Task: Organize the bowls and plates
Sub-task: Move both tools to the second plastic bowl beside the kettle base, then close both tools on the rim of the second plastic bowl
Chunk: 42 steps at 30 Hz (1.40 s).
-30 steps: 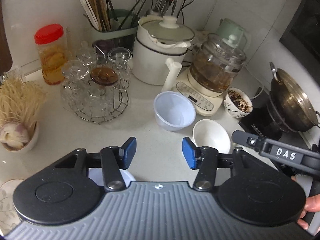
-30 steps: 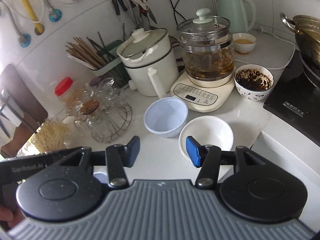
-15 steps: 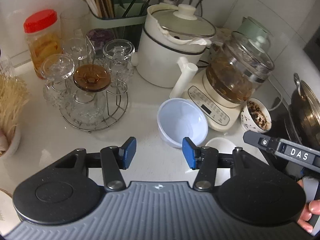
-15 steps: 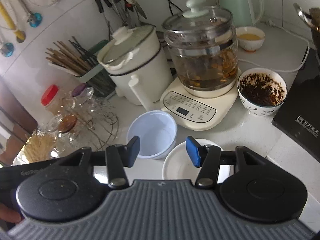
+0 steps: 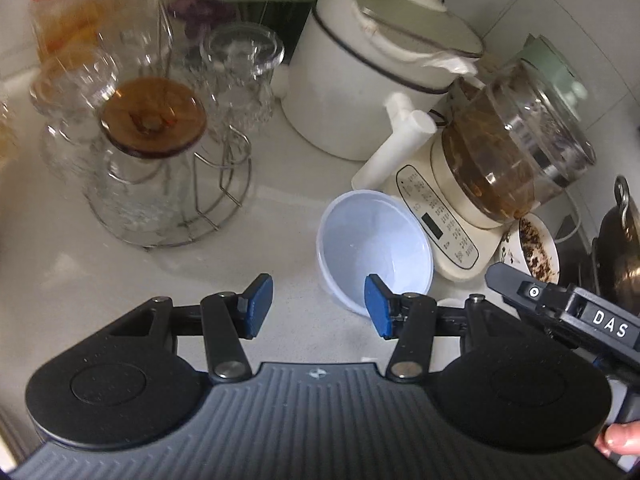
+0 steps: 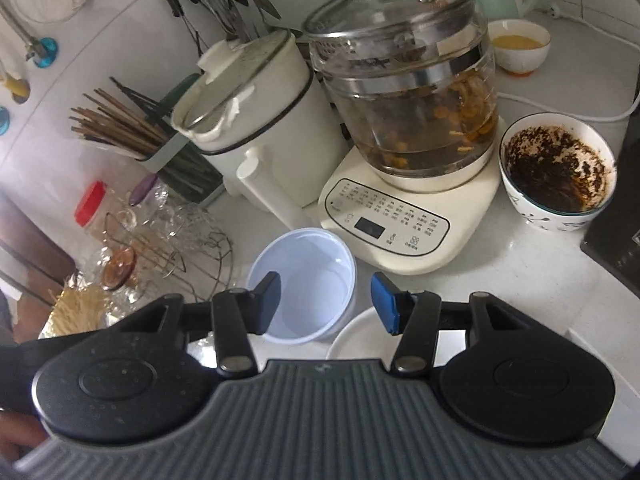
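A pale blue plastic bowl (image 5: 374, 240) stands on the white counter, also in the right wrist view (image 6: 306, 280). My left gripper (image 5: 318, 312) is open and empty, its right pad over the bowl's near rim. My right gripper (image 6: 326, 304) is open and empty, spread above the blue bowl's near right rim. A white ceramic bowl (image 6: 360, 336) lies just below the right gripper, mostly hidden by it. The right gripper's body (image 5: 568, 316) shows at the right of the left wrist view.
Behind the bowls stand a white lidded pot (image 6: 256, 128), a glass kettle on a cream base (image 6: 408, 120), a patterned bowl of dark residue (image 6: 556, 168) and a small bowl of yellow liquid (image 6: 518, 46). A wire rack of glasses (image 5: 160, 140) stands left. A wok (image 5: 624, 256) is at right.
Both grippers have moved forward and down toward the blue bowl, which now looks larger. The white bowl has slid under the right gripper. Both stay open.
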Motion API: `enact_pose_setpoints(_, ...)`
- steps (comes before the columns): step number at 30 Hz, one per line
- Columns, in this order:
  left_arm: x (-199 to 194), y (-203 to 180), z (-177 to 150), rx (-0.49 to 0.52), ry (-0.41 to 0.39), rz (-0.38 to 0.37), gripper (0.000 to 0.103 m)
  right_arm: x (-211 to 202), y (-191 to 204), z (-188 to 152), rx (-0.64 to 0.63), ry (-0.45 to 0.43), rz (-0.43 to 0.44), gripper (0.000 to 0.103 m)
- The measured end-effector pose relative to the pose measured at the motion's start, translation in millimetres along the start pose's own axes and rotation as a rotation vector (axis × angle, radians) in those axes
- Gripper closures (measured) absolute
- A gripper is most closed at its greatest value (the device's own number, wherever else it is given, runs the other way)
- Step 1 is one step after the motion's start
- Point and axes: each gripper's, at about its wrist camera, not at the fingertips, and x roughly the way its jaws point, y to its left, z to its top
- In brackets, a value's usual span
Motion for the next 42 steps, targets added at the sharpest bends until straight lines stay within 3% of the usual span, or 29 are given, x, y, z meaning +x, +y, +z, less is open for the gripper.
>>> enact_pose_setpoints(6,27.3,2.0,11.0,-0.021,0.014,-0.021,0.048,38.9,-8.6,6.7,0.010,0.061,-0.013,0.068)
enact_pose_setpoints(14,54.8,4.3,21.5,-0.052,0.046,-0.017,0.059,68.3,-7.3,6.7,-0.013,0.101,0.000,0.071)
enact_pose_setpoints(22,68.3,1.6,25.3,-0.033,0.079,0.021,0.066,87.1,3.2,4.3,-0.084,0.122,-0.047,0.077)
enact_pose_setpoints(25,72.6,2.1,25.2,-0.036,0.087,0.027,0.078,93.2,1.9,3.9,-0.074,0.140,-0.051,0.084)
enact_pose_setpoints(27,73.6,1.1,24.2,-0.028,0.081,0.033,0.094,95.6,0.6,3.0,-0.076,0.140,-0.050,0.086)
enact_pose_setpoints(30,72.9,1.0,22.8,-0.033,0.081,0.033,0.095,98.7,-3.7,1.9,-0.056,0.159,-0.025,0.093)
enact_pose_setpoints(42,51.5,-6.8,23.5,-0.009,0.069,0.036,0.095,74.2,-3.7,-0.3,-0.060,0.114,0.029,0.093)
